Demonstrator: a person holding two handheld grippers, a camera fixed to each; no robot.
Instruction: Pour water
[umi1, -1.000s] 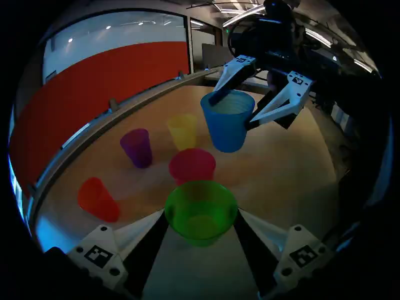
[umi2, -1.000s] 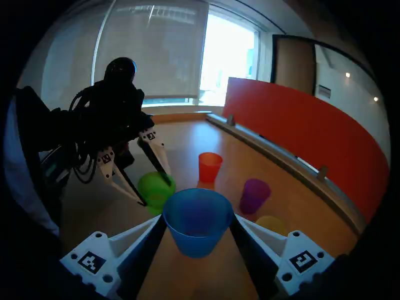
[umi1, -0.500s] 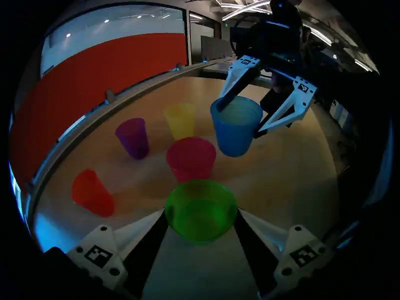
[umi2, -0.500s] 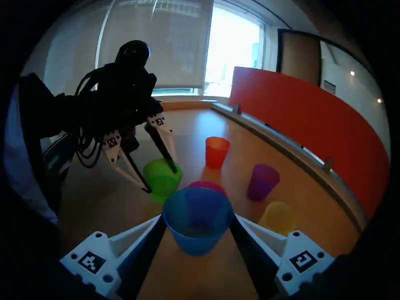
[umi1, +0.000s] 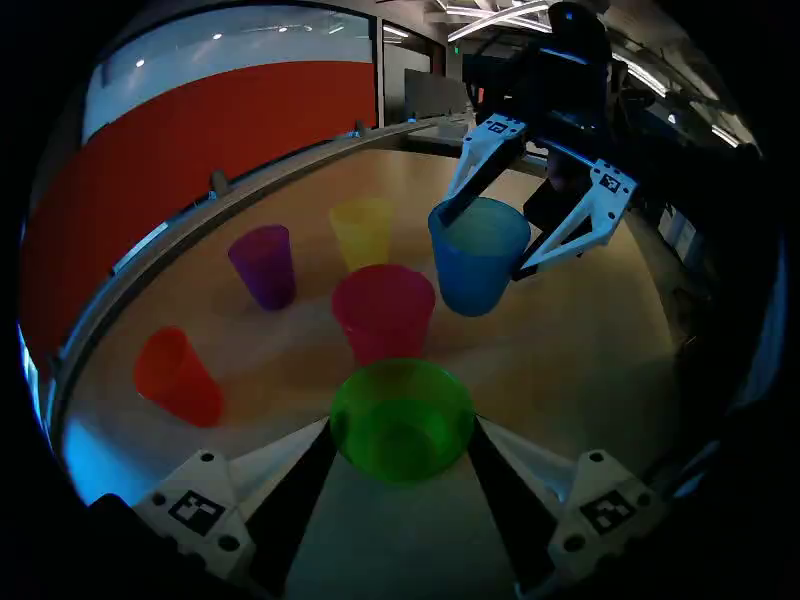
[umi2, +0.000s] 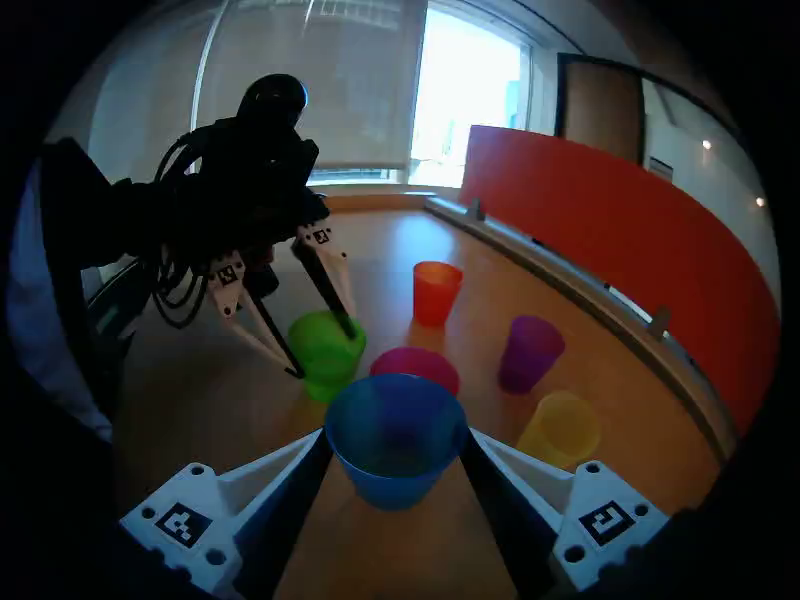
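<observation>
My left gripper (umi1: 402, 440) is shut on a green cup (umi1: 402, 418), held above the wooden table (umi1: 570, 330); in the right gripper view the same green cup (umi2: 326, 352) hangs between that gripper's fingers (umi2: 340, 325). My right gripper (umi2: 397, 470) is shut on a blue cup (umi2: 396, 448), upright. In the left gripper view the blue cup (umi1: 478, 253) hangs just right of a magenta cup (umi1: 384, 310) that stands on the table. The magenta cup (umi2: 416, 366) lies just beyond the blue one in the right gripper view.
A yellow cup (umi1: 362, 230), a purple cup (umi1: 264, 265) and an orange cup (umi1: 178, 375) stand on the table near a raised rail (umi1: 170, 240) under a red wall panel. A person's dark sleeve (umi2: 110, 235) holds the left gripper.
The blue cup has moved closer to the magenta cup and slightly lower. The green cup stays held in place, and the standing cups have drifted a little in both views.
</observation>
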